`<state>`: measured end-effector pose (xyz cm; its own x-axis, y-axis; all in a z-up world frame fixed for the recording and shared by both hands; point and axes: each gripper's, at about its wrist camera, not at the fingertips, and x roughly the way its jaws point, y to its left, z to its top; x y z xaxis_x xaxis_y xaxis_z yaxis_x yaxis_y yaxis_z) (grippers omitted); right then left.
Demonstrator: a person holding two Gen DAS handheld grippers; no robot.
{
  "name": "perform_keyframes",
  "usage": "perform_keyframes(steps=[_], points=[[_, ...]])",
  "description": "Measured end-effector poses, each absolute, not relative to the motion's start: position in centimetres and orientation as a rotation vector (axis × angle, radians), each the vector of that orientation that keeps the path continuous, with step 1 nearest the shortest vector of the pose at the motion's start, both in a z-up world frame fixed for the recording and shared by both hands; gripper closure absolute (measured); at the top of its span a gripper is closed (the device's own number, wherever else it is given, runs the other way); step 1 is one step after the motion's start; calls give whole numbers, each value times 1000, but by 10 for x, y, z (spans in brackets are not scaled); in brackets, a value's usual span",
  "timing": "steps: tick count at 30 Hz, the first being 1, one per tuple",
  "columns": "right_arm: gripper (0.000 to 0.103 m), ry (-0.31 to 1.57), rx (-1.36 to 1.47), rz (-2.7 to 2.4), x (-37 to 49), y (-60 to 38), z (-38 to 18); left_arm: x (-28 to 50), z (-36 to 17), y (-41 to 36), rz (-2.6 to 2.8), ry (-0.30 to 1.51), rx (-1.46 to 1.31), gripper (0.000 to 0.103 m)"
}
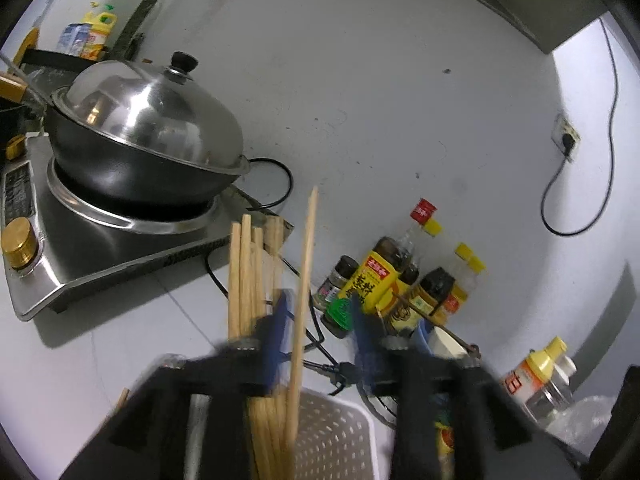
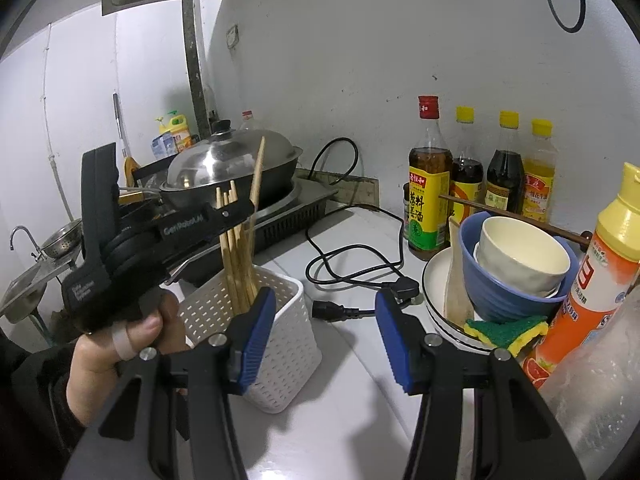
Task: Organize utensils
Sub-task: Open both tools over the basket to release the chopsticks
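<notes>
A white perforated basket (image 1: pixel 340 432) (image 2: pixel 286 320) stands on the counter with a bundle of wooden chopsticks (image 1: pixel 244 280) (image 2: pixel 236 264) upright in it. One longer chopstick (image 1: pixel 306 264) (image 2: pixel 258 172) leans between the blue pads of my left gripper (image 1: pixel 318 300), which is open above the basket; the pads do not press on it. In the right wrist view a hand holds that left gripper (image 2: pixel 240 212) over the basket. My right gripper (image 2: pixel 326 336) is open just right of the basket, with nothing between its fingers.
A wok with a steel lid (image 1: pixel 148 120) sits on an induction cooker (image 1: pixel 92 240) at the left. Sauce bottles (image 2: pixel 430 184) line the wall. A black power cord (image 2: pixel 360 276) lies on the counter. Stacked bowls (image 2: pixel 516 264), a sponge (image 2: pixel 504 330) and an orange bottle (image 2: pixel 592 288) crowd the right.
</notes>
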<state>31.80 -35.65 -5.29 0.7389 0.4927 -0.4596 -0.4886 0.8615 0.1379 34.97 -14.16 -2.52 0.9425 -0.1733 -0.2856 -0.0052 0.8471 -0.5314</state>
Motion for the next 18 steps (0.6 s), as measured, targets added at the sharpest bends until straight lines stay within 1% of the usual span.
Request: perform_keyframes(steps=[1, 4, 7, 14, 18], points=[[54, 506, 2, 537, 318, -356, -53, 348, -24, -141, -95, 333, -554, 54], [54, 506, -4, 530, 318, -355, -53, 338, -19, -137, -98, 323, -529, 54], [54, 505, -16, 516, 317, -351, -51, 329, -12, -127, -103, 319, -520, 51], [54, 510, -40, 480, 316, -341, -47, 299, -6, -94, -103, 308, -496, 46], [54, 529, -32, 436, 316, -335, -46, 284, -6, -72, -94, 305, -492, 45]])
